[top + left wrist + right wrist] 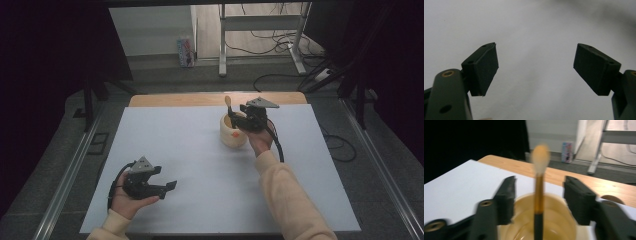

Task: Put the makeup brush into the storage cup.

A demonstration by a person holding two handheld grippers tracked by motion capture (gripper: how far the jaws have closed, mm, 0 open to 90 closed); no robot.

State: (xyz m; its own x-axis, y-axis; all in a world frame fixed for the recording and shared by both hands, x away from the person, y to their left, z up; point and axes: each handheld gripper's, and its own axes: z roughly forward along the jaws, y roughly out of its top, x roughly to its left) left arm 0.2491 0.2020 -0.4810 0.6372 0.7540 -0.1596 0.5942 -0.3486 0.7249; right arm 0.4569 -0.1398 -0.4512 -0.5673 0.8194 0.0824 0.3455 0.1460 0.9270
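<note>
A white sheet (200, 165) covers nearly the whole tabletop, leaving a strip of bare wood (175, 99) along the far edge. On the sheet, right of centre and towards the far edge, stands a cream cup (231, 136). A brush (229, 111) stands in it, its dark handle down inside, an amber band above that, and its pale tip rising over the rim.

The right gripper (240, 118) hovers at the cup's rim, held by a hand in a cream sleeve (290, 200). In the right gripper view its jaws stand apart on either side of the brush (539, 195), with a clear gap each side, so nothing is gripped.

The left gripper (162, 181) rests low near the sheet's near-left corner, well apart from the cup. In the left gripper view its jaws gape wide over bare sheet (534, 37), with nothing between them.
</note>
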